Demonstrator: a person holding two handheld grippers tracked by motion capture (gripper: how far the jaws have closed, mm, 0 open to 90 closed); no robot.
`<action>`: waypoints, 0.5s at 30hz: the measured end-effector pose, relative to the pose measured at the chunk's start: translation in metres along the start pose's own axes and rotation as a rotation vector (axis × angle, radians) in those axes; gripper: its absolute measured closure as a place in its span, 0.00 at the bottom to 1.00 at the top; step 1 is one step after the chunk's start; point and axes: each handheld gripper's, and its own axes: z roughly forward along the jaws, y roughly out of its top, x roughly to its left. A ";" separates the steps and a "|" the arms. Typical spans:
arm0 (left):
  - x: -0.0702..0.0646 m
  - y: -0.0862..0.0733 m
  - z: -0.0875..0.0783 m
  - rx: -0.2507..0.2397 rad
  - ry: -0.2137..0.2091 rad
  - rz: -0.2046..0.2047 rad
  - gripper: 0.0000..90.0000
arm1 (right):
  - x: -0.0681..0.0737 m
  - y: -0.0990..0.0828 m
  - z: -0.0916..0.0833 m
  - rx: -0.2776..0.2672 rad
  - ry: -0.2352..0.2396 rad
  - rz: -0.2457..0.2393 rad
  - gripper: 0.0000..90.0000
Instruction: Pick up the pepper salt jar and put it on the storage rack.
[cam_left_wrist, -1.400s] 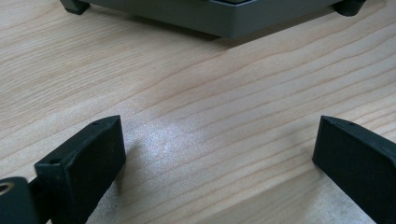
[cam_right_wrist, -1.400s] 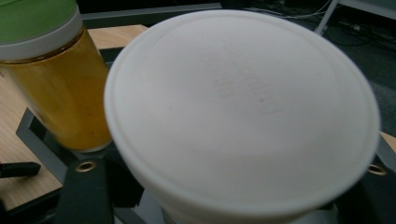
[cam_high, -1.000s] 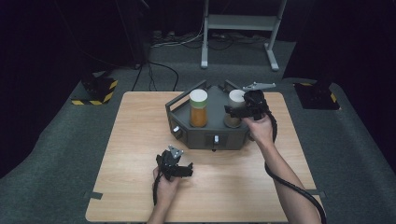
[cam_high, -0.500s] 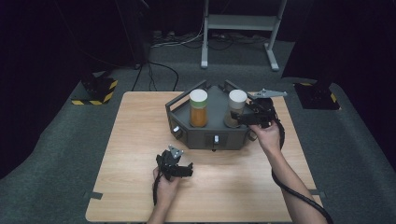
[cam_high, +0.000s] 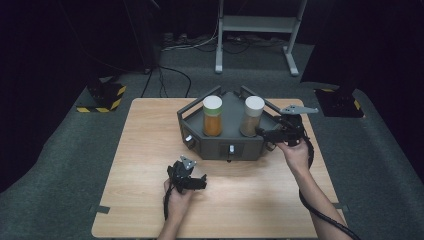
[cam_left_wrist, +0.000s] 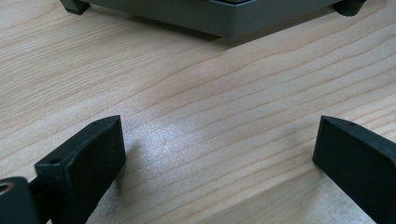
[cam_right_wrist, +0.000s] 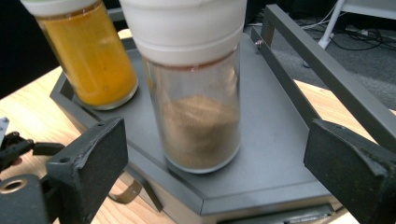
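Note:
A grey metal tray with rails stands at the far middle of the wooden table. Two white-lidded jars stand upright in it: an orange-filled jar on the left and a brown-powder jar on the right. My right gripper is held level at the tray's right side, open, pointing at the brown jar. In the right gripper view the brown jar stands just ahead of the wide-apart jaws, untouched, with the orange jar behind it. My left gripper rests open on the table in front of the tray, nothing between its jaws.
In the left gripper view, bare wood lies between the jaws and the tray's base is just ahead. Beyond the table are dark floor, cables and a white stand's legs. Yellow-black striped blocks sit at the far left.
My right gripper has slid away from the brown jar's top, to the right and lower, and now sits at the tray's right side. The left gripper has stayed put.

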 end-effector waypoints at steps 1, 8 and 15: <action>0.000 0.000 0.000 0.000 0.000 0.000 0.03 | 0.000 0.000 0.000 0.000 0.000 0.000 0.07; 0.000 0.000 0.000 0.000 0.000 0.000 0.03 | 0.002 -0.013 -0.003 0.008 0.001 -0.008 0.07; 0.000 0.000 0.000 0.000 0.000 0.000 0.03 | 0.002 -0.026 -0.004 0.014 -0.001 0.001 0.08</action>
